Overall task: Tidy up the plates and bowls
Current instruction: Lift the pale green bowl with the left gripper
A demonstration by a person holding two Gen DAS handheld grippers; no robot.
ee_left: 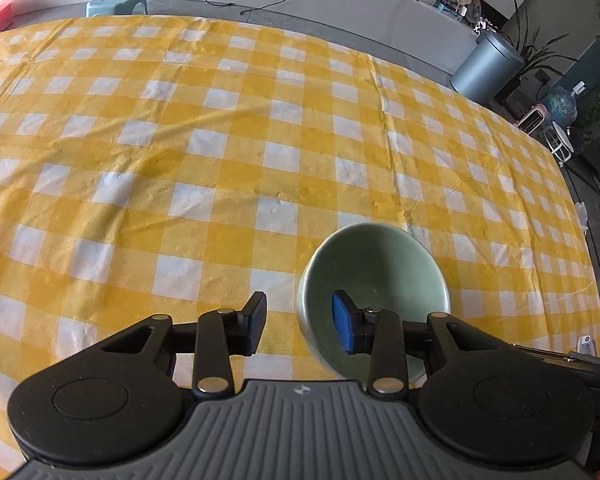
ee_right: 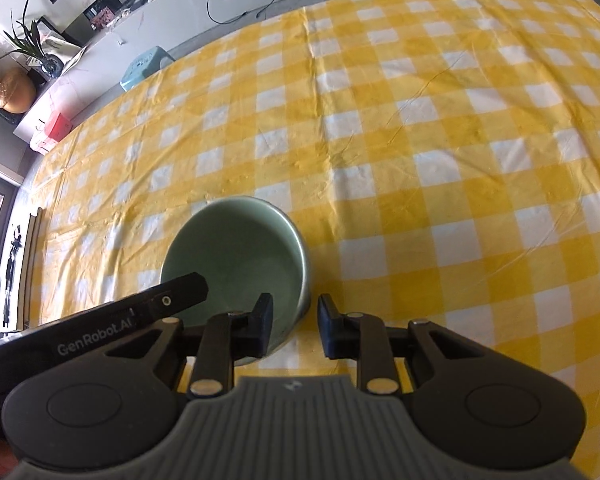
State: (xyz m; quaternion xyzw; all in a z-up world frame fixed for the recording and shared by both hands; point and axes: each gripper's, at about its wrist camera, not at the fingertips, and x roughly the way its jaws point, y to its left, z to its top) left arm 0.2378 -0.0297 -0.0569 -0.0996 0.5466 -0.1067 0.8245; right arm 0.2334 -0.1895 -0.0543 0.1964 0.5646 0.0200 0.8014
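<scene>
A pale green bowl [ee_left: 384,264] stands upright on the yellow-and-white checked tablecloth [ee_left: 220,140]. My left gripper [ee_left: 300,326] is open and straddles the bowl's left wall: the right finger is inside the bowl, the left finger outside. In the right wrist view the same bowl [ee_right: 240,248] sits left of centre. My right gripper [ee_right: 294,330] is open and straddles the bowl's right wall, left finger inside, right finger outside. The left gripper's body [ee_right: 100,332] shows at the bowl's left edge. No plates are in view.
The tablecloth [ee_right: 420,140] covers the whole table. Beyond the far edge are a light blue stool [ee_left: 118,0], a grey bin [ee_left: 488,66], cables on the floor and potted plants [ee_left: 540,52].
</scene>
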